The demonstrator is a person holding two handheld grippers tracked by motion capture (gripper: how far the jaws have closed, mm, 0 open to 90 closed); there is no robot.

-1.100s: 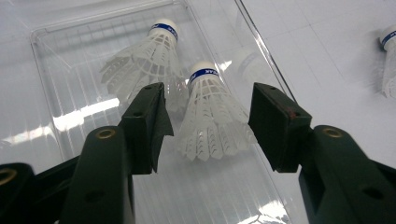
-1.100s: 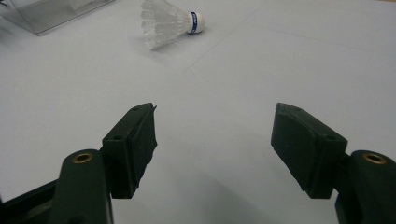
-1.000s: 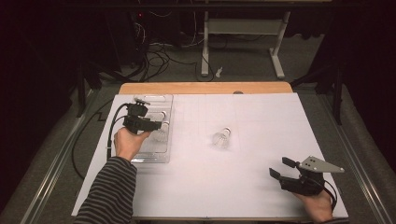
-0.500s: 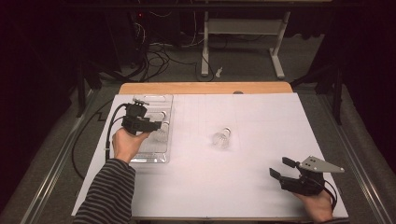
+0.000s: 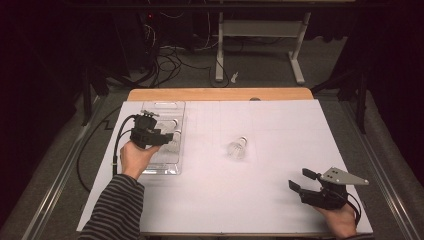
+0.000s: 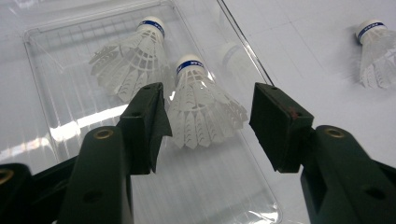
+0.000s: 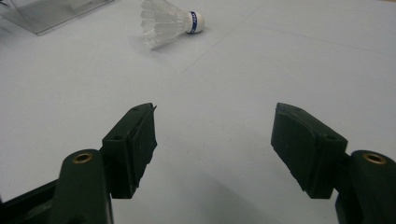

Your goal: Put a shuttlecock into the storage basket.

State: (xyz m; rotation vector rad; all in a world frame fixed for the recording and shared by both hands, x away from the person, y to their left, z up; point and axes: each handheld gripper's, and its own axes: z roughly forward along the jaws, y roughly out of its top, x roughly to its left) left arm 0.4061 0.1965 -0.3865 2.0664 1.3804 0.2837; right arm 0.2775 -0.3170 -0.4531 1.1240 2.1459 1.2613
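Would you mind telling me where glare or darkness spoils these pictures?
Left gripper view: bright glare streaks on the clear plastic tray beneath the white feather shuttlecocks. High view: white table sheet evenly lit, surroundings dark. Right gripper view: soft shadows, no glare.

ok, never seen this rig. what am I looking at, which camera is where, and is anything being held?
A person works at a white table with a hand-held gripper in each hand. The high view looks down from above; each gripper view rides on its own tool, looking along two black jaws. The left hand-held gripper hovers over a clear plastic tray, jaws open around, not pressing, one shuttlecock; a second shuttlecock lies beside it in the tray. A third shuttlecock lies loose mid-table. The right hand-held gripper rests open near the table's front right. Nothing is held.
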